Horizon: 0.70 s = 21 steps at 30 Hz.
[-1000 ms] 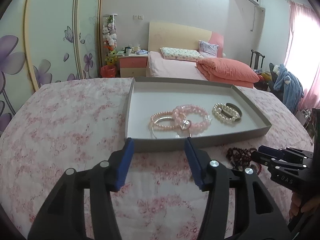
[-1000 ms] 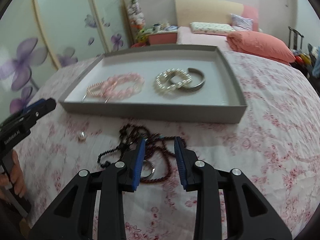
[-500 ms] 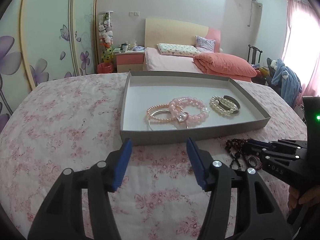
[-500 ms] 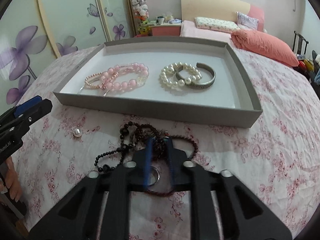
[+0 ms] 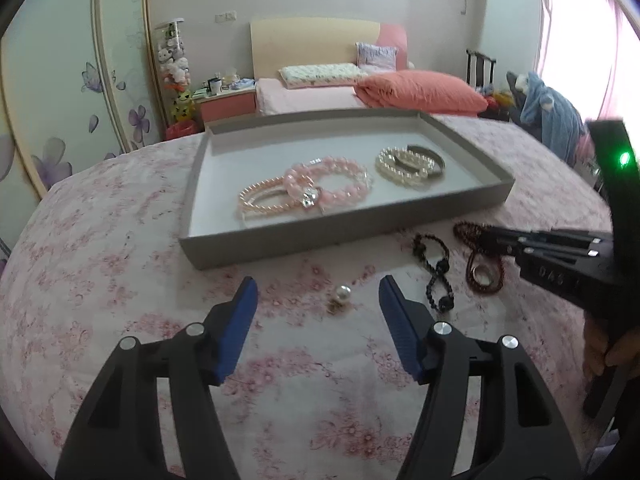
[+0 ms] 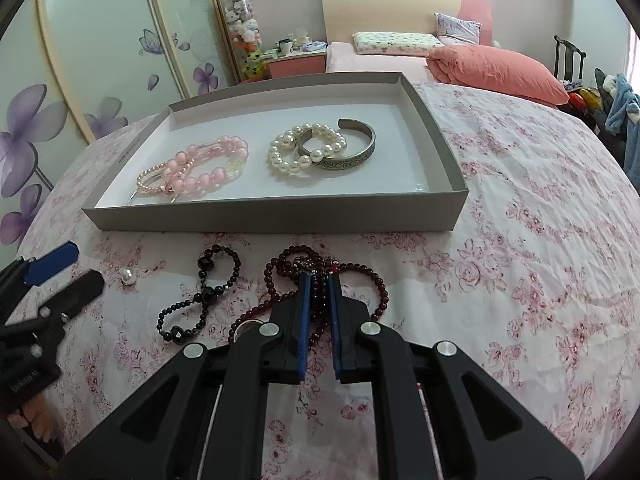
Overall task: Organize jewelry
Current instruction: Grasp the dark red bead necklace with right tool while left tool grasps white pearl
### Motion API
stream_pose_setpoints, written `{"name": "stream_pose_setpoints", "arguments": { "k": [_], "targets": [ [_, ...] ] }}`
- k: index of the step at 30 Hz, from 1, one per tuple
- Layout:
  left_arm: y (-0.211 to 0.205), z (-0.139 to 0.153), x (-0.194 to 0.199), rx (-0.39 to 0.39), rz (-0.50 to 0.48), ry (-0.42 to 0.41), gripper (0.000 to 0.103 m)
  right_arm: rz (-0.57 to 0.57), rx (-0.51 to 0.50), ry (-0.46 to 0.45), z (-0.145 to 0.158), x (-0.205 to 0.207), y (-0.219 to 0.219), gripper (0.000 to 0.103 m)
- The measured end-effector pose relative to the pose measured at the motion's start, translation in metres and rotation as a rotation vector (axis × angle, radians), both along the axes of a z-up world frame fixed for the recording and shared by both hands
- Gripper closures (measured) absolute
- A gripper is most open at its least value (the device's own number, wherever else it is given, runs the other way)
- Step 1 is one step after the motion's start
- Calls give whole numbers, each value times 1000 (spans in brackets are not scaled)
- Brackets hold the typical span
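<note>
Right gripper (image 6: pixel 318 280) now closed on dark red necklace (image 6: pixel 372 280); four bracelets in tray (image 6: pixel 272 218).

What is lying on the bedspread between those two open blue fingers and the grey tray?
In the left wrist view, a single pearl earring lies on the floral cloth between the open left gripper and the grey tray; the rest is bare fabric.

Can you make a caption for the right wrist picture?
Right gripper shut on dark red bead necklace before the gray jewelry tray.

the left gripper (image 5: pixel 316 292) is hovering with jaws spread wide; the right gripper (image 6: pixel 319 280) is pinching nearly closed.
</note>
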<state>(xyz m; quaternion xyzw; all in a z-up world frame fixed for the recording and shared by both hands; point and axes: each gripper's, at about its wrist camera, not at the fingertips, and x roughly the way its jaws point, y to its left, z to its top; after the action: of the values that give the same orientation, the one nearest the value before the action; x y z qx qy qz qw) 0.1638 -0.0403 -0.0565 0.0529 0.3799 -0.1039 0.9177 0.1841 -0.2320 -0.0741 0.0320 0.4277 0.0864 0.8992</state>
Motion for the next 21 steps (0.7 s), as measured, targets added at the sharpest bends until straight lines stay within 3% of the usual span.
{"name": "stream_pose_setpoints", "arguments": {
  "k": [4, 11, 21],
  "targets": [
    [-11, -10, 9, 33, 12, 45, 42, -1, 12, 2, 0, 1, -2, 93],
    [-14, -21, 23, 39, 49, 109, 68, -1, 22, 4, 0, 0, -4, 93],
    [-10, -22, 24, 33, 62, 115, 69, -1, 26, 5, 1, 1, -4, 93]
  ]
}}
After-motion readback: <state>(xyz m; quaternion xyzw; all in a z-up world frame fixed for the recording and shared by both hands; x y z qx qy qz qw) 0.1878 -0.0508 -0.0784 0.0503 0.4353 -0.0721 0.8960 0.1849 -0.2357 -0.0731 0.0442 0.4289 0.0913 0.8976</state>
